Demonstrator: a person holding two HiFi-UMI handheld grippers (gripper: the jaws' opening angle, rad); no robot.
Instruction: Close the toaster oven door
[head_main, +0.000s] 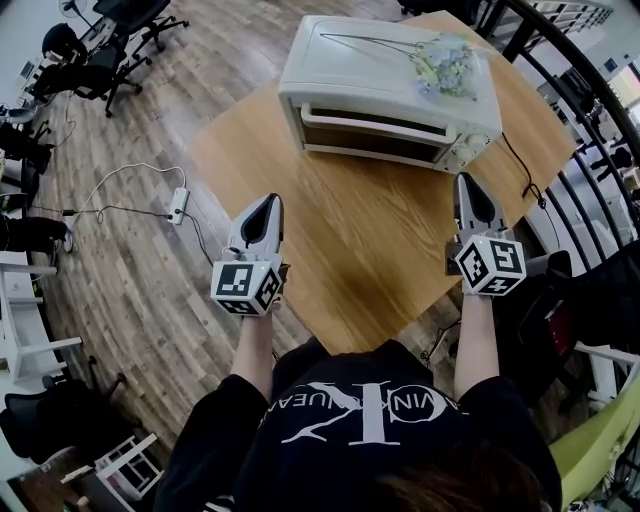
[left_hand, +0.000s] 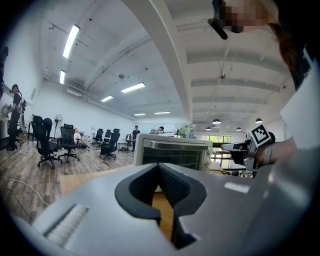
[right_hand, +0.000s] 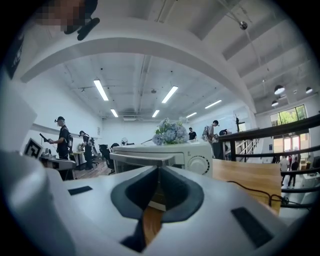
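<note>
A white toaster oven (head_main: 390, 90) stands at the far end of the wooden table (head_main: 360, 240), its glass door (head_main: 375, 135) upright against the front with the handle bar along the top. A bunch of pale blue flowers (head_main: 445, 65) lies on its roof. My left gripper (head_main: 268, 205) hovers over the table's near left edge, shut and holding nothing. On the other side, my right gripper (head_main: 470, 185) is shut and empty too, a short way in front of the oven's knob side. The left gripper view looks over the shut jaws at the oven (left_hand: 172, 152); so does the right gripper view (right_hand: 165, 155).
A black cord (head_main: 520, 165) runs from the oven off the table's right side. A black railing (head_main: 590, 120) curves past on the right. On the floor to the left lie a power strip (head_main: 180, 203) and cables, with office chairs (head_main: 100, 50) beyond.
</note>
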